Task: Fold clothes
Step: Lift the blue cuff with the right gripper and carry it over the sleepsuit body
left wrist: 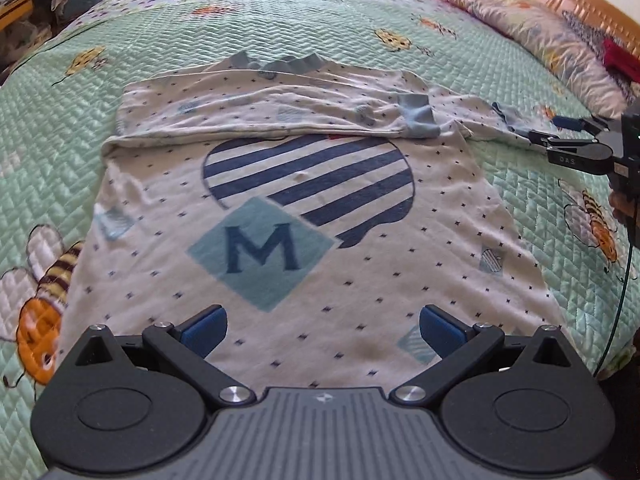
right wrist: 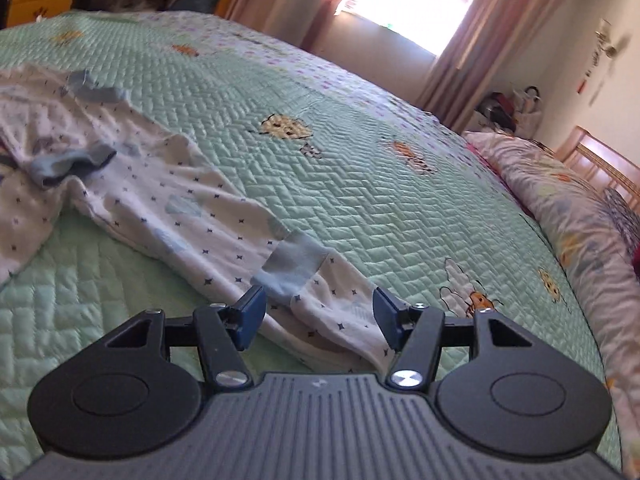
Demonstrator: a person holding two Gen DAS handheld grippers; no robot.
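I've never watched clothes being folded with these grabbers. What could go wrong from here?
The right gripper is open with the sleeve lying slack between its pads; closing too shallowly might catch only the blue cuff and let it slip. Pulling the sleeve could also drag the shirt crooked, since the open left gripper isn't holding it down. The quilt might get pinched too.
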